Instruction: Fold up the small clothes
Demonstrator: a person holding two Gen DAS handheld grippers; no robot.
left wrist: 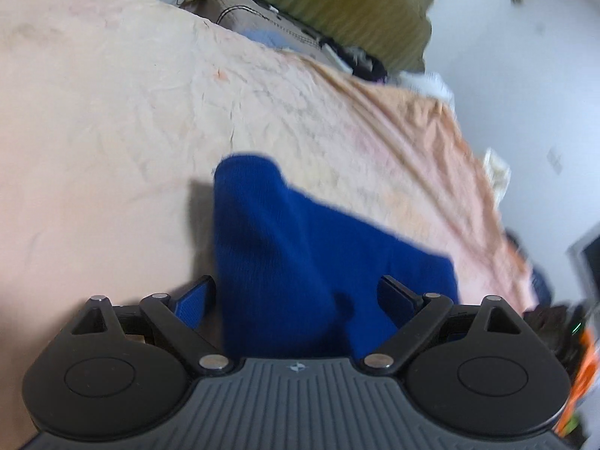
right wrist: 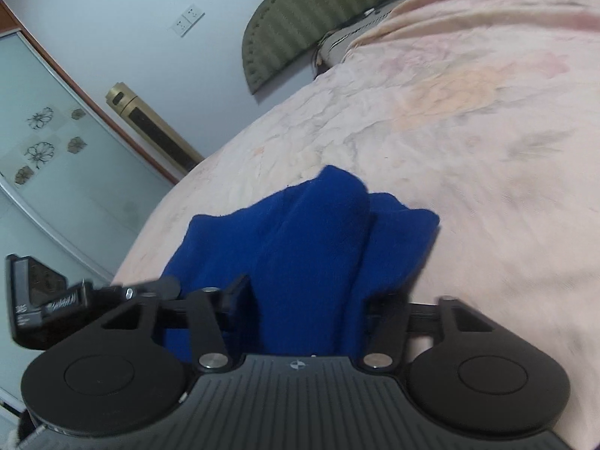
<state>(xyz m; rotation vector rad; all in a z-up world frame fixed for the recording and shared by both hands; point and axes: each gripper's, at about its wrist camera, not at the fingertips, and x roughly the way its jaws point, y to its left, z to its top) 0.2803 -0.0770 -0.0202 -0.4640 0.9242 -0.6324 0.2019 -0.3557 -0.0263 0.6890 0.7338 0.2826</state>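
Observation:
A deep blue knitted garment (left wrist: pixel 300 232) lies bunched on the peach bed cover (left wrist: pixel 112 131). In the left wrist view my left gripper (left wrist: pixel 296 292) stands open and wide, with a raised fold of the cloth running between its fingers (left wrist: pixel 197 300); the pads do not squeeze it. In the right wrist view the same blue garment (right wrist: pixel 318 232) rises in a ridge from between the fingers of my right gripper (right wrist: pixel 311 296). That gripper's jaws stand narrow and the cloth fills the gap, so it is shut on the fold. The garment's near edge is hidden under both grippers.
The bed cover (right wrist: pixel 487 131) spreads wide beyond the garment. An olive padded headboard (left wrist: pixel 337 3) and dark clutter (left wrist: pixel 360 60) sit at the far end. In the right wrist view there are a glass sliding door (right wrist: pixel 56 157), a gold tower unit (right wrist: pixel 153 127) and a black device (right wrist: pixel 37 300).

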